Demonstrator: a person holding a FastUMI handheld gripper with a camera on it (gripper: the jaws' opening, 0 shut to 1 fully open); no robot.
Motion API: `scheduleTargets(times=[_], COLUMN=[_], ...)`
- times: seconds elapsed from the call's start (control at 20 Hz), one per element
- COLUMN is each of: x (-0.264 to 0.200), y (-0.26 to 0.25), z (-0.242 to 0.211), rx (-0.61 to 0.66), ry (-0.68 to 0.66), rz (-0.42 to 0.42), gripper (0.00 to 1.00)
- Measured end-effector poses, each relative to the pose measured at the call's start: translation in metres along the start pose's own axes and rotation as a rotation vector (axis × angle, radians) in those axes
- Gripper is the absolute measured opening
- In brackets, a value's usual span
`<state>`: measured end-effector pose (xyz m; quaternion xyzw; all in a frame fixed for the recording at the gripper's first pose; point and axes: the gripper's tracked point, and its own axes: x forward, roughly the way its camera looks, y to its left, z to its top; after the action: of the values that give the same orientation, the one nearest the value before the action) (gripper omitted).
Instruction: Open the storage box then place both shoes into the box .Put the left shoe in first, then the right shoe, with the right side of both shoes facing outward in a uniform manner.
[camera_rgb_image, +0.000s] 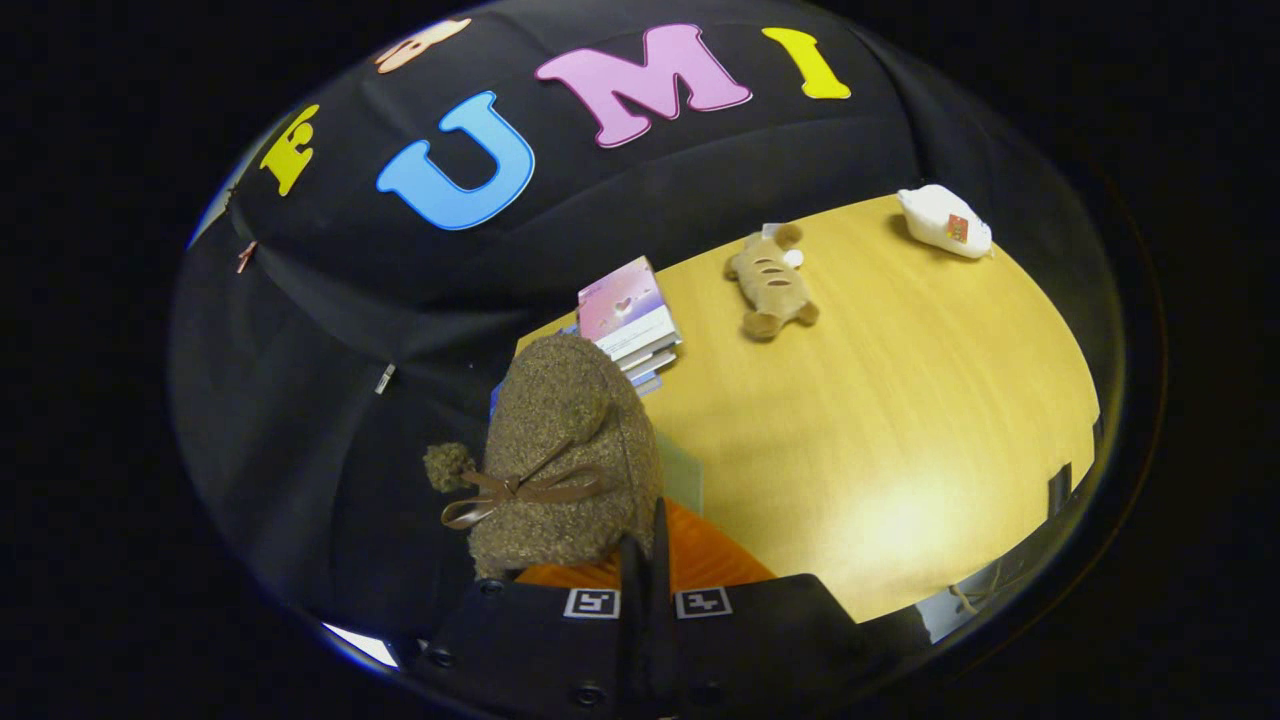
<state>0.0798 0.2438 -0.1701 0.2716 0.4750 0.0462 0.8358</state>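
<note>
A brown fuzzy shoe with a brown ribbon bow and a small pompom hangs right in front of my gripper, lifted off the table. Its orange lining shows on both sides of the fingers. The fingers stand pressed close together on the shoe's opening rim, so the gripper is shut on the shoe. A pale translucent edge, perhaps part of the storage box, peeks out just behind the shoe; I cannot tell whether the box is open.
The yellow wooden table stretches beyond the shoe. A stack of books lies at its far edge beside the shoe. Farther off lie a tan plush toy and a white packet.
</note>
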Motion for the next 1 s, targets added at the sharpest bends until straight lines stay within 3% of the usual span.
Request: scheduleTargets(times=[0.3, 0.55, 0.6, 0.7, 0.8, 1.0], x=[0.065, 0.089, 0.088, 0.085, 0.073, 0.04], y=[0.027, 0.035, 0.04, 0.05, 0.047, 0.036], z=[-0.033, -0.061, -0.067, -0.076, -0.074, -0.054], rx=[-0.012, -0.031, -0.028, -0.024, -0.065, -0.166], ry=[0.074, 0.13, 0.149, 0.158, 0.115, 0.023], rz=[-0.053, -0.047, -0.027, 0.039, 0.052, 0.072], gripper=[0.05, 0.1, 0.21, 0.61, 1.0, 0.99])
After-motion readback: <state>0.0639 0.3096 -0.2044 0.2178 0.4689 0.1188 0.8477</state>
